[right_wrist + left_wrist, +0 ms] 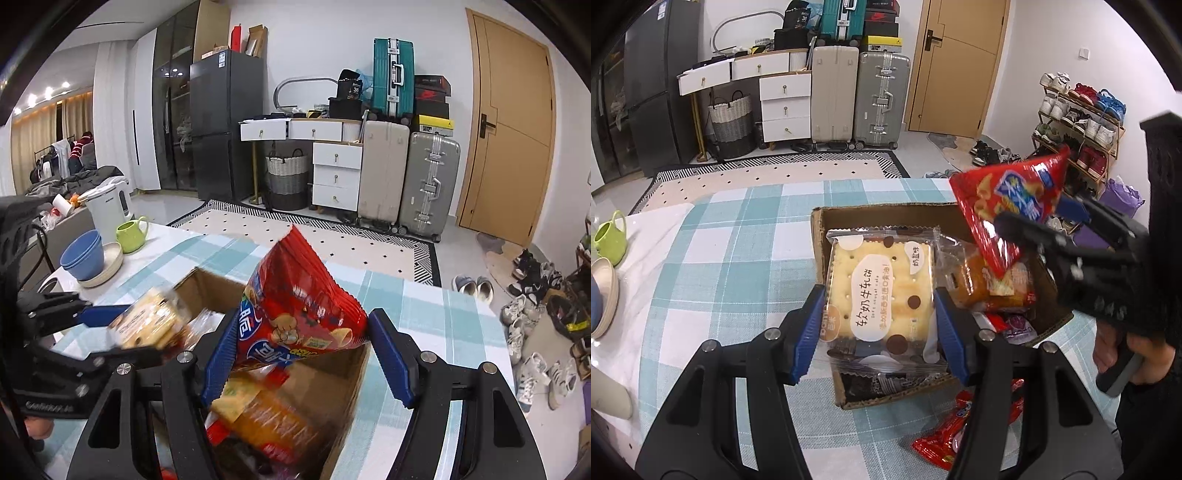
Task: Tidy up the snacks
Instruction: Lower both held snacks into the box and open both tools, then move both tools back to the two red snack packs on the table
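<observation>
My left gripper [877,332] is shut on a clear pack of nougat crackers [882,291] and holds it over the cardboard box [886,216]. My right gripper [299,354] is open around a red chip bag [299,306]; the bag rests between the pads above the box [207,284]. In the left wrist view the red bag [1008,206] hangs over the box's right side, with the right gripper [1034,221] beside it. The box holds an orange bread pack [990,284] and other wrapped snacks.
A red snack wrapper [945,435] lies on the checked tablecloth [738,258] in front of the box. A green mug [131,230], blue bowls [83,254] and a white kettle [107,205] stand at the table's left end. Suitcases, drawers and shoes fill the room behind.
</observation>
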Tool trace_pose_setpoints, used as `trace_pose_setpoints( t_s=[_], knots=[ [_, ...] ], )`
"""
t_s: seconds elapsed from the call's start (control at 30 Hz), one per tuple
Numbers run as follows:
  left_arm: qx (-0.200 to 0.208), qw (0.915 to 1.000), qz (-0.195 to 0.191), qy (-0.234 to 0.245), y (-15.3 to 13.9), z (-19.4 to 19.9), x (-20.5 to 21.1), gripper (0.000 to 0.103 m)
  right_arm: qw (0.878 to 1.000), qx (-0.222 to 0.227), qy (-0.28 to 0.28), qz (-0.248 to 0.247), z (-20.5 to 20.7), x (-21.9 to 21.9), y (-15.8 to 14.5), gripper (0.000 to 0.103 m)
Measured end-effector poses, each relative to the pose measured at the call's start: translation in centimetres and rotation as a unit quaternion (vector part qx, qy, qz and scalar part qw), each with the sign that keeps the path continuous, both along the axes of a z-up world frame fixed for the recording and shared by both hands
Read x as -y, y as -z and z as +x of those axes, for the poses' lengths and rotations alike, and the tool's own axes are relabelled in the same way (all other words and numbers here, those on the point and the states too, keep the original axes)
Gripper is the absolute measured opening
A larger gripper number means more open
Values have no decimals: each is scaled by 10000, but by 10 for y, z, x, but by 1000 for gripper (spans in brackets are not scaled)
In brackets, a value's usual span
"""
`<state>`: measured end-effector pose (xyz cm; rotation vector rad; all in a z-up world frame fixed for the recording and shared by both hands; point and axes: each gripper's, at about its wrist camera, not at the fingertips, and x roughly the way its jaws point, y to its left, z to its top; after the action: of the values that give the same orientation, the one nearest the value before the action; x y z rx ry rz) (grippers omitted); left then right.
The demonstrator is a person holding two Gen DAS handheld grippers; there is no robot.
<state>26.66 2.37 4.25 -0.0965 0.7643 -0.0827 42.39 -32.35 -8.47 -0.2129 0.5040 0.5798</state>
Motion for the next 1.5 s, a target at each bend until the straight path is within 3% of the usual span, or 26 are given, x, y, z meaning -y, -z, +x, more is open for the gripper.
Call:
trace_pose_setpoints(
  t_s=[0.17,0.33,0.4,0.5,0.77,0.87,0.93,1.03,1.07,1.13,1.2,1.5],
  knots=[
    [-7,9998,208,51,2,-2,6,55,9991,312,-165,-245,11,-5,2,69],
    [-1,9997,211,148,0,-4,12,55,9975,167,-587,-368,10,-11,10,66],
    [-26,9998,112,188,1,-3,11,55,9951,10,-850,-500,4,-15,16,49],
    [-42,9999,4,162,2,-1,10,55,9919,134,-939,-847,-10,-25,25,49],
    [-124,9996,97,220,6,0,14,57,9947,-171,-860,-546,-16,-10,22,50],
    [-139,9997,28,202,6,-1,13,58,9964,-158,-704,-441,-22,1,14,62],
    [-128,9997,-76,167,4,-4,11,58,9977,-147,-557,-343,-27,9,9,80],
    [-42,9996,-190,218,-1,-11,9,78,9990,-139,-366,-222,-38,20,4,89],
    [-13,9998,-128,157,-3,-14,9,91,9993,-148,-290,-190,-42,24,2,91],
    [113,9999,65,2,-11,-23,9,94,9996,-200,-162,-63,-50,33,0,102],
    [142,9999,57,-44,-15,-30,6,102,9996,-277,-20,110,-58,41,-3,102],
    [55,9997,-94,-231,-19,-71,-6,102,9953,-687,425,538,-88,77,4,102]
  ],
)
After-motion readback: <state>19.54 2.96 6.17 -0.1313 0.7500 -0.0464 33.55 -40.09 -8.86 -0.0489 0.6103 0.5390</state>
